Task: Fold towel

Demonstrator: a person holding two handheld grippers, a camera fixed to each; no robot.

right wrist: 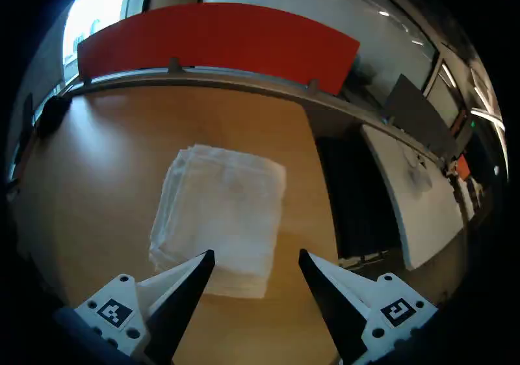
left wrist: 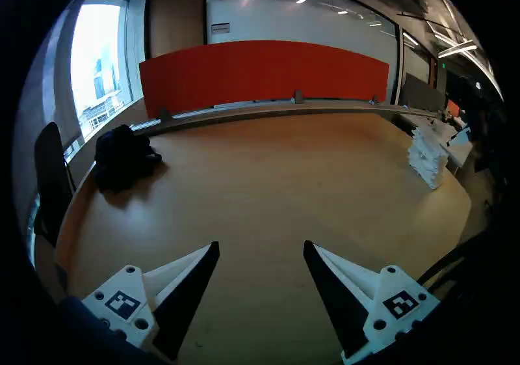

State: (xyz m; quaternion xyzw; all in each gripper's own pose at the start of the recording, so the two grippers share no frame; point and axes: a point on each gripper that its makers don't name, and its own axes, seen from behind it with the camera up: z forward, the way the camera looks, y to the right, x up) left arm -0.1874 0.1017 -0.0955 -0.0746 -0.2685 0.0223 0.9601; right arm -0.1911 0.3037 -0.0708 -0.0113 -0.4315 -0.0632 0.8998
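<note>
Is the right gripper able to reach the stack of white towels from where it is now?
Probably yes. The right gripper is open and points at the near edge of the towel stack on the wooden table; nothing lies between its fingers and the cloth.

Left gripper view: you have open worktop ahead; black bag far left, towel stack at right edge.

No words, brands or numbers can be read anywhere; the left claw and right claw carry black-and-white square code tags on their fingers, patterns rather than letters. A small wall placard in the left gripper view is too blurred to read.
</note>
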